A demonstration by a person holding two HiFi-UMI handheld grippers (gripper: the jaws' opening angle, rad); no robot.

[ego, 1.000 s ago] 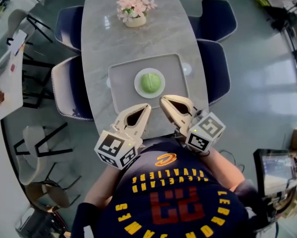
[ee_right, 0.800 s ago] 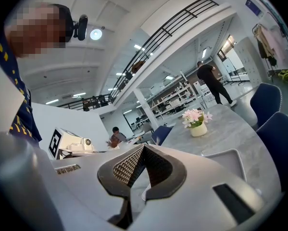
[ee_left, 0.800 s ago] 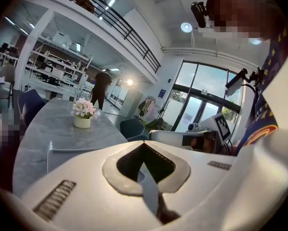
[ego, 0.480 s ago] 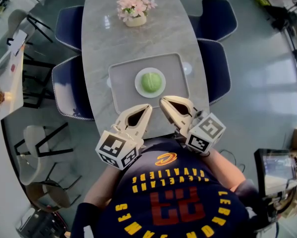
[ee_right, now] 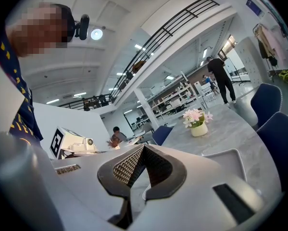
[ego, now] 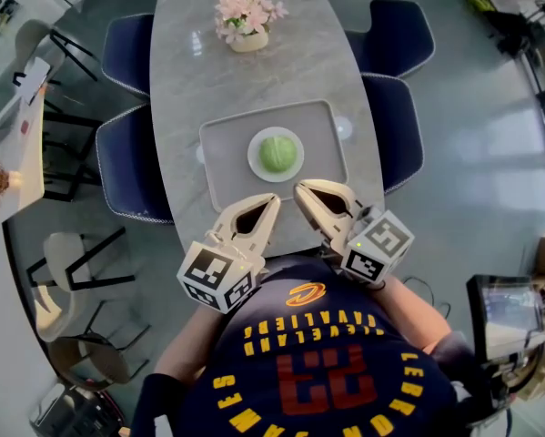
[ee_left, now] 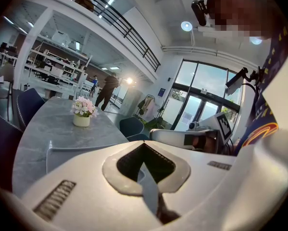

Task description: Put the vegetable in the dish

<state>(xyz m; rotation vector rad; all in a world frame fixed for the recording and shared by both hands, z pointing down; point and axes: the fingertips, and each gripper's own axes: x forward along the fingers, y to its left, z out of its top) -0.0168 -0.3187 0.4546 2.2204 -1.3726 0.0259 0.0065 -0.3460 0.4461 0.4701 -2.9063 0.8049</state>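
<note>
A round green vegetable (ego: 277, 153) lies in a white dish (ego: 255, 156) at the middle of a grey tray (ego: 225, 148) on the marble table (ego: 254, 71). My left gripper (ego: 270, 199) hovers at the table's near edge, just short of the tray, shut and empty. My right gripper (ego: 299, 188) is beside it, also shut with nothing in it. In the left gripper view the jaws (ee_left: 144, 144) meet at their tips, with the tray's rim (ee_left: 62, 153) beyond. In the right gripper view the jaws (ee_right: 143, 147) are likewise closed. The dish is hidden in both gripper views.
A pot of pink flowers (ego: 247, 18) stands at the table's far end. Dark blue chairs (ego: 126, 157) (ego: 392, 126) line both long sides. More tables and chairs (ego: 72, 271) stand to the left, and people are far off in the hall.
Both grippers have drifted slightly back toward the person. The vegetable, dish and tray have not moved.
</note>
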